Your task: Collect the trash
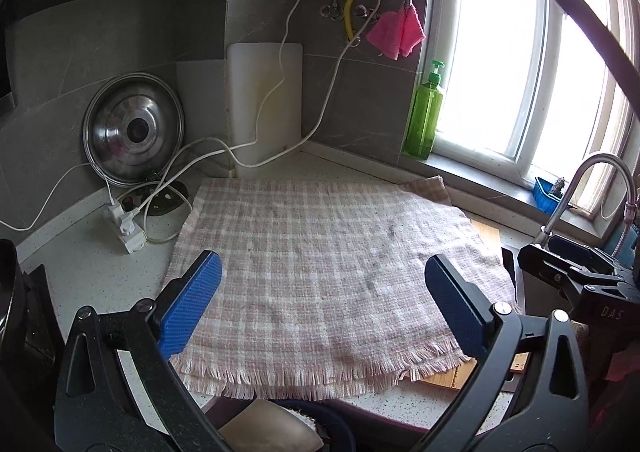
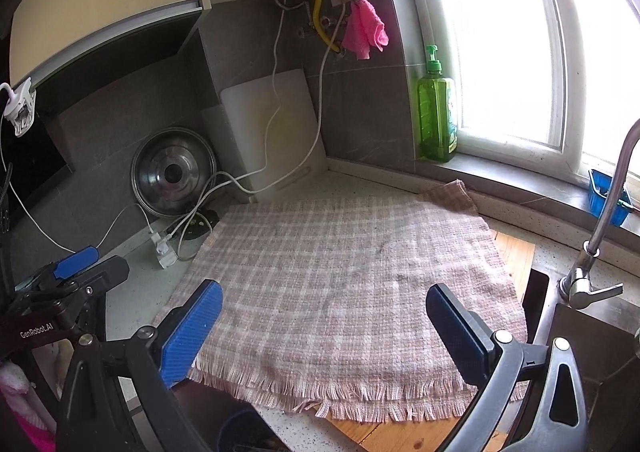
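In the left wrist view, the left gripper [image 1: 322, 294] hangs with jaws spread wide and empty over a pink-and-white checked woven cloth with fringed edge [image 1: 320, 252]; no trash shows between or ahead of them, so collecting looks either finished or not yet begun. In the right wrist view, the right gripper [image 2: 322, 306] is likewise released and empty above the same cloth, and whatever trash remains lies out of sight.

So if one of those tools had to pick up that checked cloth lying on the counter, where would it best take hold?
Probably at the fringed front edge of the checked cloth, coming in low from the front. The cloth lies flat, so its middle gives nothing to pinch, but the fringe reaches the counter's edge nearest the open right tool, where one finger could slip beneath.
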Tool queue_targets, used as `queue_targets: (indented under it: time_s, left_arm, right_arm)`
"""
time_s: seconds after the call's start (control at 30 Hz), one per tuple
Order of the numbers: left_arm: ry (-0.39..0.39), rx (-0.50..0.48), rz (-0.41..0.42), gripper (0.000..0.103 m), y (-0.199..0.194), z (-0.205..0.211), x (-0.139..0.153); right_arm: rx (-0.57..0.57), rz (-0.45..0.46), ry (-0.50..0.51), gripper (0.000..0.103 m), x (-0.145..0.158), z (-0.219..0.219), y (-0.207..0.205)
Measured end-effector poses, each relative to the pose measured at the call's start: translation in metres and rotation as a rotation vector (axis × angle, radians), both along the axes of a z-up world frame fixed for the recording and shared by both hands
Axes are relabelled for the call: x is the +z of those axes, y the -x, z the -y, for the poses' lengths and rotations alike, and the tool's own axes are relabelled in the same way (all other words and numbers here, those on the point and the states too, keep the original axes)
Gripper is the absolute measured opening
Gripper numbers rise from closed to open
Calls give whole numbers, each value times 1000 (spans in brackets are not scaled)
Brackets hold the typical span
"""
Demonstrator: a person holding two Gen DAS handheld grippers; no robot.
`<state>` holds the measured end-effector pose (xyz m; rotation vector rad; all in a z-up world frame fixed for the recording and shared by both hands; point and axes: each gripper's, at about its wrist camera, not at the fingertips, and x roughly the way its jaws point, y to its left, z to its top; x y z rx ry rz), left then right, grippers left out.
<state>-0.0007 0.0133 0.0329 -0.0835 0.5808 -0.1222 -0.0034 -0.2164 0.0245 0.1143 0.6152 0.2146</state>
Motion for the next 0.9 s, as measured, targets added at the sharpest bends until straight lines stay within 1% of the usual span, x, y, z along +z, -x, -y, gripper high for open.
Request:
queue_targets:
  time_s: [0.37, 0.6, 0.9]
  left_arm:
    - [1, 2, -8, 103, -1, 0, 0]
    - [-8, 29, -15, 103, -2, -1, 1]
    - [-41, 56, -29, 103, -1, -2, -3]
  right_arm:
    - [2, -10, -2, 103, -3, 1, -8]
    - [-9, -15, -4, 103, -5, 0, -9]
    - [-8, -23, -10, 103, -8, -1, -8]
